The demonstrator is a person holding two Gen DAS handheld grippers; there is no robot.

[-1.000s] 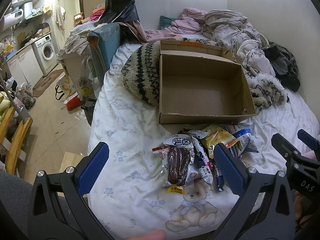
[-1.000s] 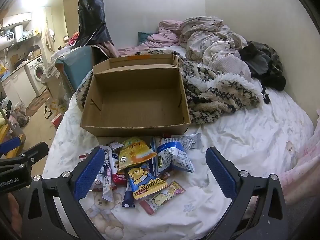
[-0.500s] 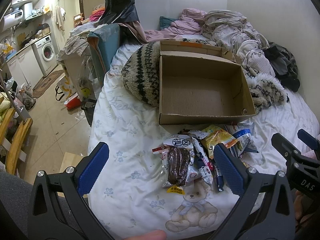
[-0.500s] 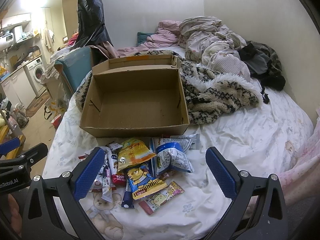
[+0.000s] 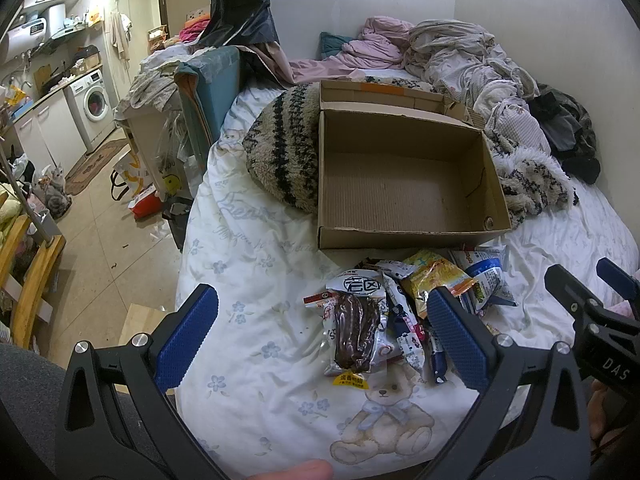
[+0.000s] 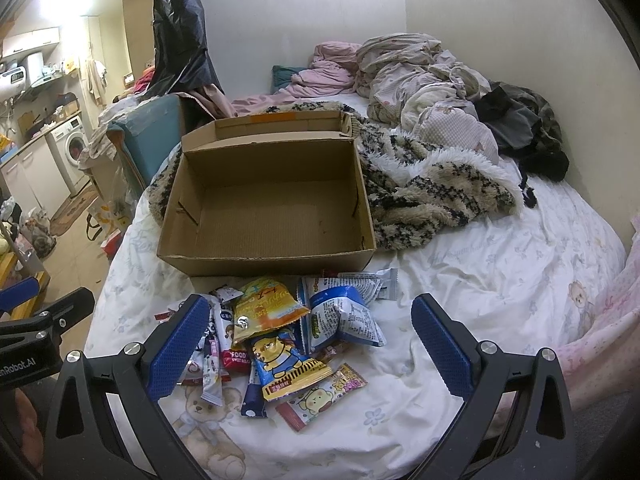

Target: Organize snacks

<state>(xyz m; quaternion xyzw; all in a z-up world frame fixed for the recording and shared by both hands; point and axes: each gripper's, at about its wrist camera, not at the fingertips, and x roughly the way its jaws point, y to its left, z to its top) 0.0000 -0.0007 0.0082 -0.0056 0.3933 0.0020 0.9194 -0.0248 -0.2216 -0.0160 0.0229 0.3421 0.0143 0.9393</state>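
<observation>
Here, snack pile (image 6: 288,340) lies on bed (image 6: 480,272), just before empty cardboard box (image 6: 272,208). Left gripper (image 5: 320,332) and right gripper (image 6: 308,344) hover above, fingers apart, holding nothing.

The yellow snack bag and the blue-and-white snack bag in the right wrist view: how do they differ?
The yellow snack bag lies fairly flat, left of the blue-and-white snack bag, which looks puffed and crumpled. The yellow one partly overlaps a bear-print packet; the blue-and-white one lies over a grey-white wrapper. Both sit in the pile on the bedsheet, outside the empty cardboard box.
</observation>
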